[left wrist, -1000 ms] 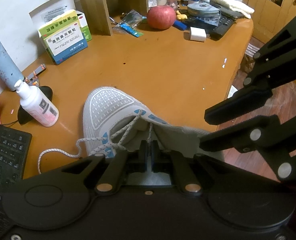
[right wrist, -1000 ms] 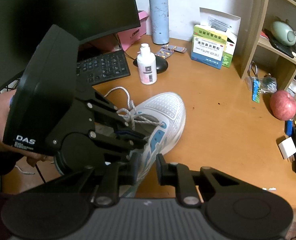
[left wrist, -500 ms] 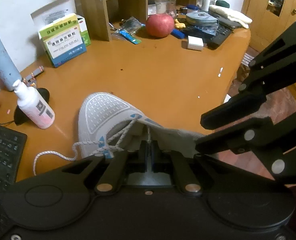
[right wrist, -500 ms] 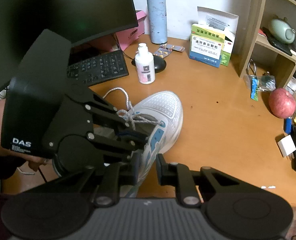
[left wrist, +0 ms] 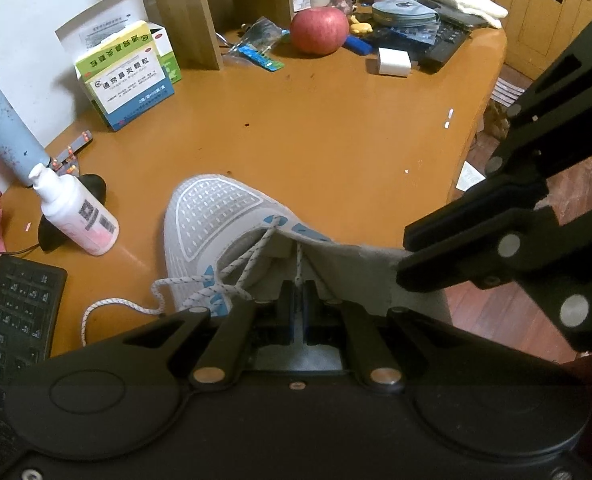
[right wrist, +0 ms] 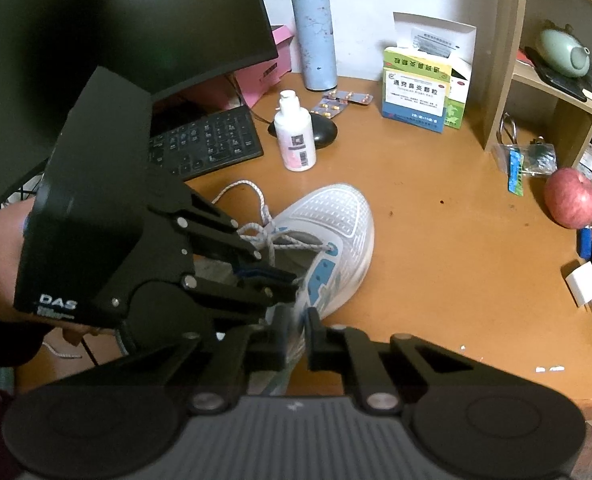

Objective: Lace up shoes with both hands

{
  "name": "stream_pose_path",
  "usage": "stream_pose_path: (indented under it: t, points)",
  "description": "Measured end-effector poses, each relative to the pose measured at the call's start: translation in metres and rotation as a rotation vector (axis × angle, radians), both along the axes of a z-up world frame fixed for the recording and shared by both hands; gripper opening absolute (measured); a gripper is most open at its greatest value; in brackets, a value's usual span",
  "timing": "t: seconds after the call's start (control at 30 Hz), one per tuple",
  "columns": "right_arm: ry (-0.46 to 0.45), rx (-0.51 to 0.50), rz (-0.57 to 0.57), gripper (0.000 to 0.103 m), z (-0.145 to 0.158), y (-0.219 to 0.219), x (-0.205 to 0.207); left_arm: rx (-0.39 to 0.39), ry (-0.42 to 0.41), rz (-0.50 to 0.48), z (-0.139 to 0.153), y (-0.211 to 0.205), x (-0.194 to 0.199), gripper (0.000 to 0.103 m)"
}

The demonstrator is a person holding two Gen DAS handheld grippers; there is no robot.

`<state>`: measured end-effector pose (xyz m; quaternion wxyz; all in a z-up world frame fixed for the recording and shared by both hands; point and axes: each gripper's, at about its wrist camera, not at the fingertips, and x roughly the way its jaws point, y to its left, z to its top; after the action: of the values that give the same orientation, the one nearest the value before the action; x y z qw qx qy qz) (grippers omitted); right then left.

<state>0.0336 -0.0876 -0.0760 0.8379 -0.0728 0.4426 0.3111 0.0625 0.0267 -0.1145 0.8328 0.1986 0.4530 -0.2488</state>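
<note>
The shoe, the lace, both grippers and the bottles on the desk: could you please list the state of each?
Shoe: upright on the desk, partly laced.
Lace: one end pinched, the other loose on the desk.
Left gripper: shut on lace.
Right gripper: closing on the shoe's side.
White bottle: upright, capped.
Blue flask: upright, lidded.
Monitor: dark.

white sneaker [right wrist: 328,240] on the orange tabletop [right wrist: 436,248], toe toward the keyboard [right wrist: 203,144]. left hand-held gripper [right wrist: 291,278] clamps its lace [right wrist: 263,232]; right hand-held gripper [right wrist: 296,320] is closing on the shoe's side panel. apple [right wrist: 570,198] at right.
</note>
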Motion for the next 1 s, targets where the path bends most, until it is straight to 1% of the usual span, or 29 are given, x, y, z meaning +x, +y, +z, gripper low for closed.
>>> stream_pose_path:
  t: [0.17, 0.43, 0.7, 0.77, 0.87, 1.0]
  points:
    - [0.002, 0.000, 0.001, 0.009, 0.000, 0.000, 0.000, -0.018, -0.003, 0.002, 0.001, -0.001, 0.000, 0.001]
    - [0.005, -0.006, 0.001, 0.009, -0.001, -0.002, 0.001, -0.059, -0.028, 0.006, 0.005, 0.000, -0.001, 0.001]
    - [0.004, -0.011, -0.002, 0.010, -0.001, -0.002, 0.000, -0.082, -0.050, 0.005, 0.006, -0.001, -0.002, 0.001]
    - [0.002, -0.006, -0.007, 0.010, 0.002, -0.004, -0.001, -0.085, -0.058, 0.012, 0.007, -0.001, -0.001, 0.001]
    - [-0.002, 0.011, -0.011, 0.011, 0.009, -0.007, -0.002, -0.082, -0.046, -0.009, 0.005, -0.002, -0.001, 0.001]
    - [-0.014, 0.018, -0.021, 0.011, 0.015, -0.011, -0.001, -0.097, -0.065, 0.012, 0.008, -0.002, 0.000, 0.001]
